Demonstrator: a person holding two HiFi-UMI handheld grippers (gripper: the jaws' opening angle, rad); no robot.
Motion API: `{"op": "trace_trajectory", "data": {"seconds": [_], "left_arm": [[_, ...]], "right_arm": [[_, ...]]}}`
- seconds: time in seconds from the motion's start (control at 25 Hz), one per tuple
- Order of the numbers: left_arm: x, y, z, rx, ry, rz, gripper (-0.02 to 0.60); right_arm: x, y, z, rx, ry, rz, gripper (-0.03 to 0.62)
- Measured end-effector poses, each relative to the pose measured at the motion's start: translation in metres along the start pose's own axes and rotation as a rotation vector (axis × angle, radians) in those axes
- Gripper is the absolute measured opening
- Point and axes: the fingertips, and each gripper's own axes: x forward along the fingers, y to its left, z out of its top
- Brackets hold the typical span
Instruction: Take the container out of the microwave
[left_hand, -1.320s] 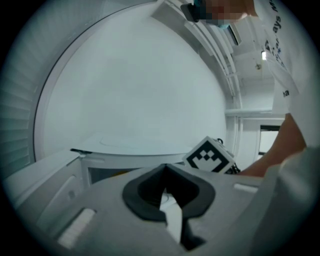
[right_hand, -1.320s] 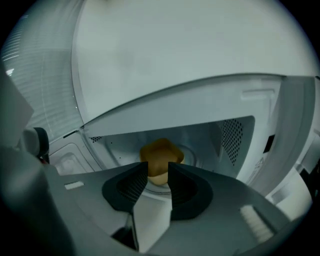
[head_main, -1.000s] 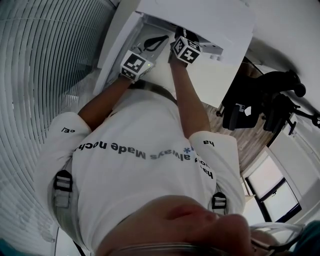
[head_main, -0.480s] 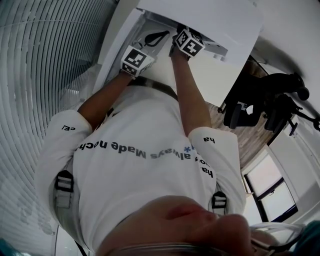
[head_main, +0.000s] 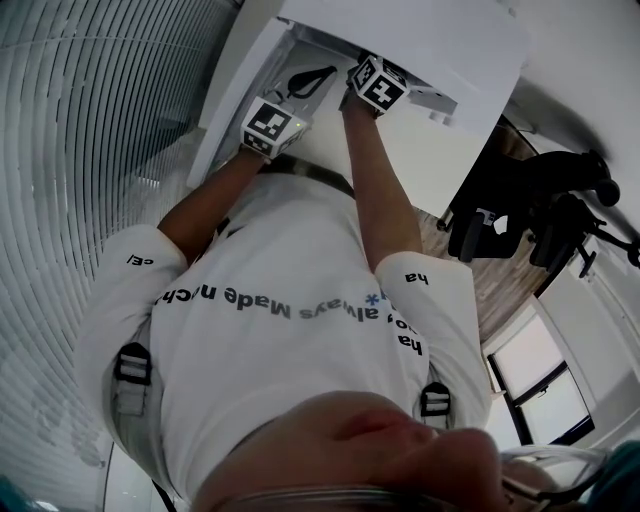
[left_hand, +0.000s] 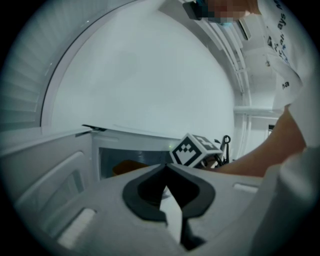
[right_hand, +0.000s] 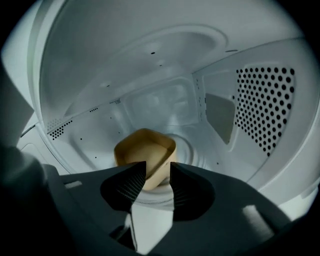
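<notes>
A tan square container sits on the turntable inside the white microwave. My right gripper reaches into the cavity. Its jaws have just been closing a little and still stand open on either side of the container's near corner, with no pad seen pressing on it. In the head view only its marker cube shows at the microwave's mouth. My left gripper hangs outside, to the left of the opening, with its fingertips together on nothing. From there the container shows as an orange patch inside.
The microwave door stands open on the left, close to my left gripper. A perforated wall lines the cavity's right side. A black chair stands on the wooden floor to the right, and slatted blinds fill the left.
The right gripper's cube has shifted slightly further into the microwave's mouth. The left gripper has stayed about where it was.
</notes>
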Motion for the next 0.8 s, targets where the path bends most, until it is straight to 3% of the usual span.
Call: {"op": "trace_trajectory", "data": {"seconds": [0.44,0.6,0.8], "left_arm": [[-0.012,0.005,-0.001,-0.013,0.006,0.028,0.002],[-0.02,0.006,0.001,-0.011,0.006,0.034,0.003],[-0.026,0.008,0.002,-0.018,-0.002,0.042,0.003]], "right_arm": [[0.008,0.006,0.014,-0.085,-0.012,-0.02,0.092],[0.005,0.006,0.019,-0.129,-0.026,-0.035,0.02],[-0.001,-0.004,0.013,-0.104,-0.039,-0.054,0.018]]}}
